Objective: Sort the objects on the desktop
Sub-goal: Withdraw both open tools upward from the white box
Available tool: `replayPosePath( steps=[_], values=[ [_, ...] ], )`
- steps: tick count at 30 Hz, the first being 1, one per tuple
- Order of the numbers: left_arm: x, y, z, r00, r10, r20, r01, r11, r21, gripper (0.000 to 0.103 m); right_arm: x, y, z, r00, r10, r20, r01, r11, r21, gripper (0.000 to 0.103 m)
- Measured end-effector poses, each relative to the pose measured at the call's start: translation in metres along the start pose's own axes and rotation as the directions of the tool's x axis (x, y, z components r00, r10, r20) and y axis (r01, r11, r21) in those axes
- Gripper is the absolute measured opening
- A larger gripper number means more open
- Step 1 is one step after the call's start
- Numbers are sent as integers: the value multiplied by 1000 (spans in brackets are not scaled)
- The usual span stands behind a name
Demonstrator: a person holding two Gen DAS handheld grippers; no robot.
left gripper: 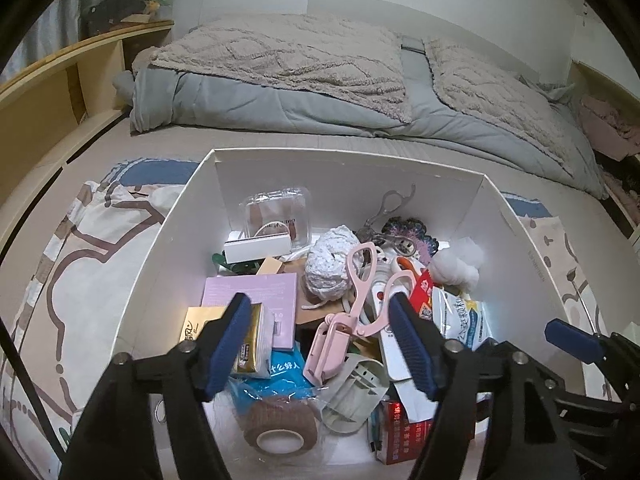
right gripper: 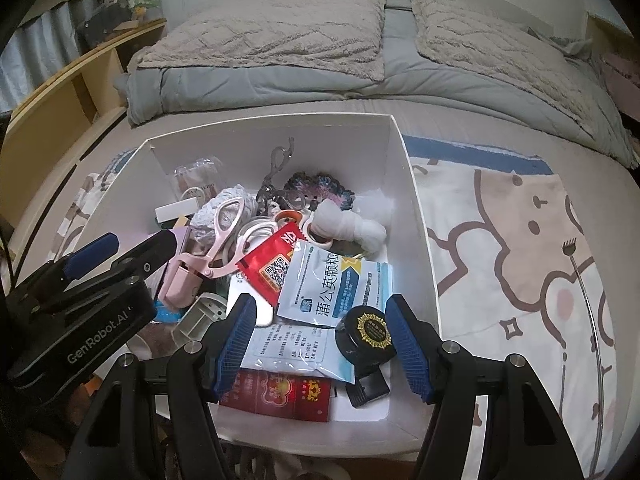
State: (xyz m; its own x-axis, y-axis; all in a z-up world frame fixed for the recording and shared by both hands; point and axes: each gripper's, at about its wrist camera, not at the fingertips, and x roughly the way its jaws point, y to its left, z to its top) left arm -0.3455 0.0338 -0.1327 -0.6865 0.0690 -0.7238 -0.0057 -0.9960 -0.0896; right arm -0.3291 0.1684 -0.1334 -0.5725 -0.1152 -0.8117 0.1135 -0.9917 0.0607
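- Left gripper (left gripper: 320, 344) hangs spread and empty over the white box (left gripper: 176, 224); right gripper (right gripper: 322, 340) too, gripping nothing.
- Box looks crammed: pink eyelash curler (left gripper: 344, 320), sachets, tape.
- Only a back scratcher (right gripper: 588, 300) lies outside; sorting seems nearly done.

Domestic bedroom. A bed (right gripper: 320, 120) fills the view, with two textured beige pillows (left gripper: 288, 56) resting on a folded grey quilt (left gripper: 248, 108) against a white wall. A cartoon-print sheet (right gripper: 520, 240) covers the mattress. A light wooden shelf unit (left gripper: 60, 76) stands at the left of the bed, with household clutter, caps included, on top.
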Motion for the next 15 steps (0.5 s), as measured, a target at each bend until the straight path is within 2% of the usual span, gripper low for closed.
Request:
replayPosePath(
  steps=[1,3,6,9,10,13,15],
  values=[
    [-2,0,1,1000,1,5,-1,1000,-2,84,-1,0,0,1000,0,3,0,1000,-1,67],
    [-5,0,2,1000,16,19,-16,1000,-7,91,-2,0,0,1000,-5,8,5,1000,1,68],
    [-9,1,3,999,29,30,-29,1000,-4,93,-3,1,-1,1000,-22,15,22,1000,0,76],
    [-14,0,3,998,48,44,-48,999,8,95,-5,3,-2,999,-35,21,35,999,-12,77],
    [-15,1,3,998,52,47,-52,999,11,95,-6,4,-2,999,-37,25,37,999,-14,80],
    [-18,4,4,997,60,54,-60,998,7,97,-10,3,-2,998,-42,37,42,999,-14,99],
    [-21,6,5,996,62,58,-62,998,-5,97,-13,3,-1,998,-43,49,43,999,-10,103]
  ],
)
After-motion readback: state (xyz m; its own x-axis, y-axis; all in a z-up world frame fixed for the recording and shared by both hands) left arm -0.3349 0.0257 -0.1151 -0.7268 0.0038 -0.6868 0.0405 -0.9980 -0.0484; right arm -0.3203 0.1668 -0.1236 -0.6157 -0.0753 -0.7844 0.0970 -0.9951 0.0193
